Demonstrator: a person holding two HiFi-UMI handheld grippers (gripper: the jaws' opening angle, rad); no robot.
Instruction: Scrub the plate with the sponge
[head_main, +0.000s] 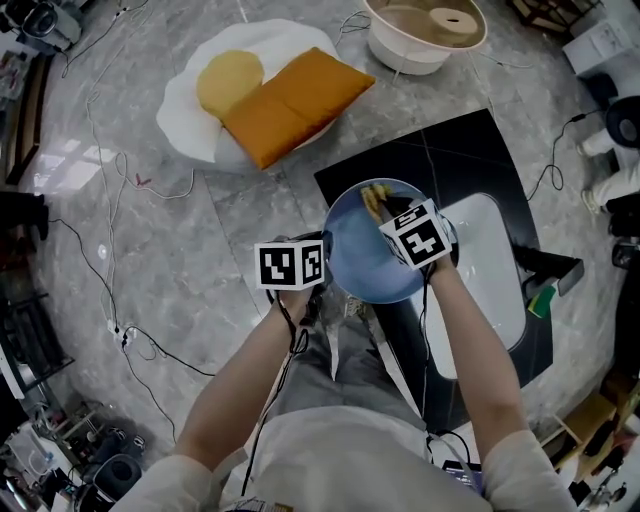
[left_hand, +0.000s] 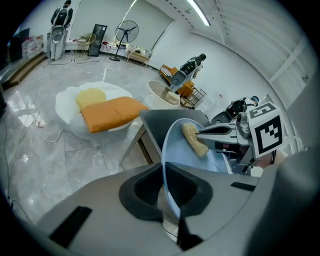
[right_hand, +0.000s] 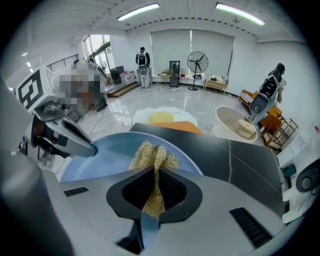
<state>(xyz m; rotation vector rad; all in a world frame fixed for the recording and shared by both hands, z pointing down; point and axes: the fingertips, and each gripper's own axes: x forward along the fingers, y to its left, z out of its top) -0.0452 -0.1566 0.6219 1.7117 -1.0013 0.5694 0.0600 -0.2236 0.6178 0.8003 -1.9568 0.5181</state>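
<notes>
A grey marbled floor (head_main: 150, 260) strewn with cables runs under a black table (head_main: 480, 160) that carries a white basin (head_main: 490, 260). An orange cushion (head_main: 295, 100) lies on the far left.

The right gripper (right_hand: 154, 192) has its jaws narrowed onto the sponge (right_hand: 154, 155), a coarse yellow pad pinched at its middle so that its free end fans out ahead of the tips. That end lies against the hollow face of the blue plate (right_hand: 105, 150), at the far part of the face just inside the rim. From the left gripper view the sponge's long axis runs along the rim, not across the dish.

The plate hangs in the air above the near-left corner of the table, tilted. It lies ahead and left of the right gripper, which reaches over its right side. The left gripper (left_hand: 167, 192) is clamped almost shut on the near-left rim, which stands edge-on between its jaws.

Both forearms come up from the near edge and converge on the plate. I judge that the scrub should sweep from the far rim toward the near-left grip, with most of the face uncovered.
</notes>
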